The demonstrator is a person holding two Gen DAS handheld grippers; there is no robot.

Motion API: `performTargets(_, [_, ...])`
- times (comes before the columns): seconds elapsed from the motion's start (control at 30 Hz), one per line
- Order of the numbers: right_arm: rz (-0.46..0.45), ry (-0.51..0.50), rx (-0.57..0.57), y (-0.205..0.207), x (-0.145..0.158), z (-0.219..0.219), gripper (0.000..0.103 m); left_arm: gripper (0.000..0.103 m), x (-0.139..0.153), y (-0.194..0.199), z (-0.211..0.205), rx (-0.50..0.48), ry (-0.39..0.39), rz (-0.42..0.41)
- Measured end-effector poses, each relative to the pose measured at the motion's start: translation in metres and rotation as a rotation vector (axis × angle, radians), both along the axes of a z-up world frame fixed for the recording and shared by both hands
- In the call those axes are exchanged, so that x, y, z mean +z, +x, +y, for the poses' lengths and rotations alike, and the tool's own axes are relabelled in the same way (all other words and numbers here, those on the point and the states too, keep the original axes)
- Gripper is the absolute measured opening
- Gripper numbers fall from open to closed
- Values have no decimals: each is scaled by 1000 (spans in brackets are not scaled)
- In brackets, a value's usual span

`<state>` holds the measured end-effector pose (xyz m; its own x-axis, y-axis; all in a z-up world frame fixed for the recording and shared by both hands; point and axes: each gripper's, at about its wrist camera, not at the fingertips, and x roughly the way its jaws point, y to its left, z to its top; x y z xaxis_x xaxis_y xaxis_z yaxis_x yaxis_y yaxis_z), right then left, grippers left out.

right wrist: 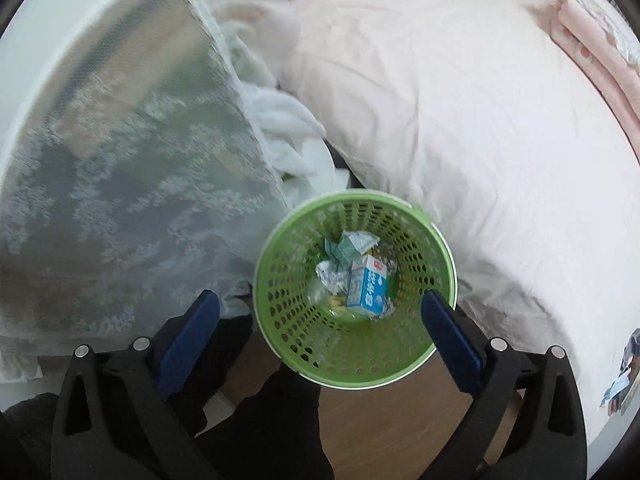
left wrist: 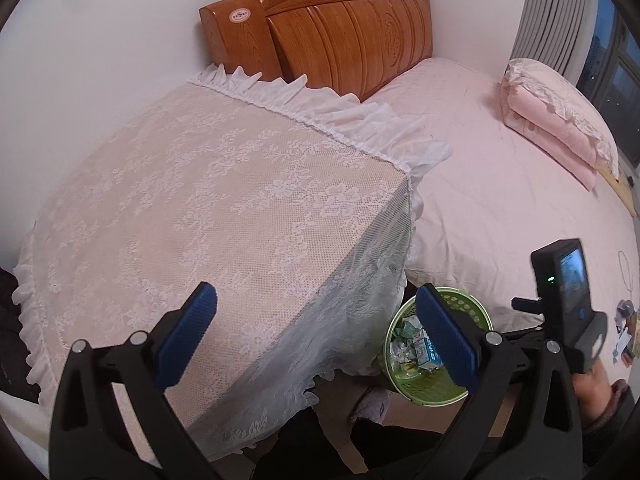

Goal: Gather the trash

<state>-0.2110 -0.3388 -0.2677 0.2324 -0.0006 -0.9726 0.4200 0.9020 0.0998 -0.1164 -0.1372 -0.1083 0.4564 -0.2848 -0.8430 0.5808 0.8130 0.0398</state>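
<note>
A green perforated trash basket [right wrist: 304, 328] stands on the floor between a lace-covered table and the bed; it also shows in the left wrist view [left wrist: 476, 312]. Inside lie a blue-and-white carton [right wrist: 366, 286] and crumpled wrappers [right wrist: 350, 246]. My right gripper [right wrist: 320, 320] is open and empty, hovering over the basket's near rim. My left gripper [left wrist: 316, 320] is open and empty above the table's front corner, left of the basket. More scraps of trash [left wrist: 624, 332] lie on the bed at the far right, also seen in the right wrist view [right wrist: 624, 384].
A table under a white lace cloth [left wrist: 208, 208] fills the left. A pink bed [left wrist: 500, 184] with a wooden headboard [left wrist: 348, 36] and folded pink bedding [left wrist: 560, 120] lies to the right. The right hand's gripper with its camera [left wrist: 568, 300] shows over the bed.
</note>
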Motion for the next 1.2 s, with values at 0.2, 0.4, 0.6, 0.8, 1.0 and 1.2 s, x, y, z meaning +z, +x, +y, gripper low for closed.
performTargets(0.2, [-159, -70, 27, 31, 88, 22, 100, 95, 3, 23, 6, 13, -21, 6])
performTargets(0.4, [-189, -70, 39, 60, 114, 38, 100, 95, 1, 41, 17, 32, -33, 19])
performTargets(0.6, [-197, -62, 64, 99, 136, 58, 100, 95, 4, 55, 39, 97, -41, 9])
performTargets(0.8, [-271, -100, 192, 124, 164, 101, 100, 95, 26, 67, 87, 240, -47, -68])
performTargets(1.0, [-384, -118, 389, 147, 203, 156, 100, 95, 64, 65, 145, 415, -52, -180])
performTargets(1.2, [-470, -126, 547, 151, 237, 202, 101, 95, 100, 45, 190, 562, -60, -263])
